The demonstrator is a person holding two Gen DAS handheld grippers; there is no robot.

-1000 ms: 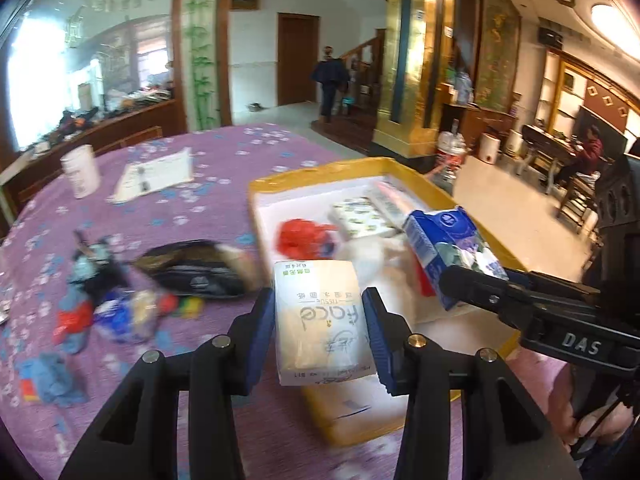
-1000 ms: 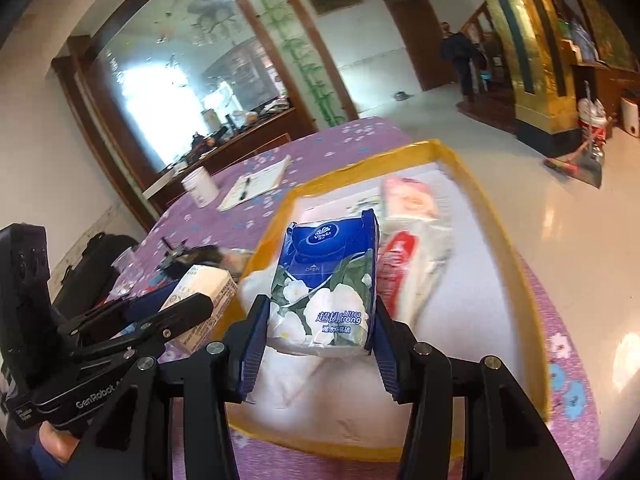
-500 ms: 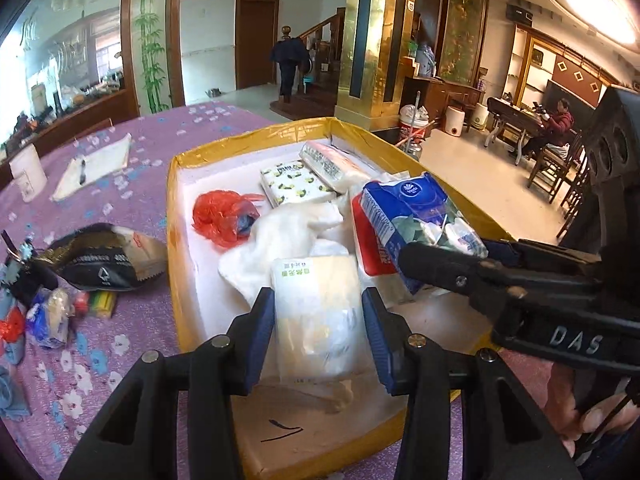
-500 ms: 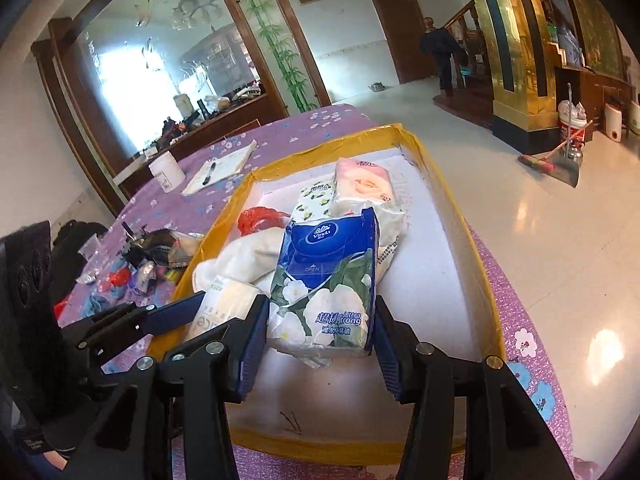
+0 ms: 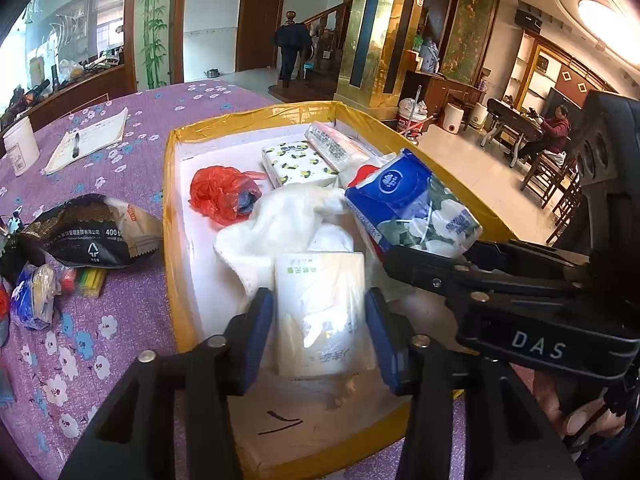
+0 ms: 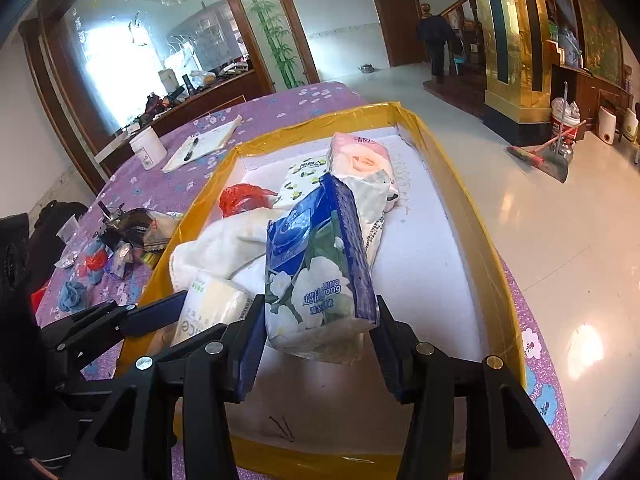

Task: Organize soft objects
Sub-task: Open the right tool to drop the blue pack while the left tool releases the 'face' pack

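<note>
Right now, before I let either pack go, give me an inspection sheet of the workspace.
Surface: purple flowered tablecloth under a yellow-rimmed tray.
Job's things: cream tissue pack between the left pads, low over the tray; blue tissue pack clamped, tilted above it. In the tray: white cloth, red plastic bag, green-patterned pack, pink pack.
Clutter: black snack bag, small wrappers, notepad with pen, white cup, all outside the tray.
Grippers: left gripper jaws opening around the cream pack; right gripper shut on the blue pack.
Cables: nothing seen.
Surroundings: a person walks by the far stairs; another sits at a table.
</note>
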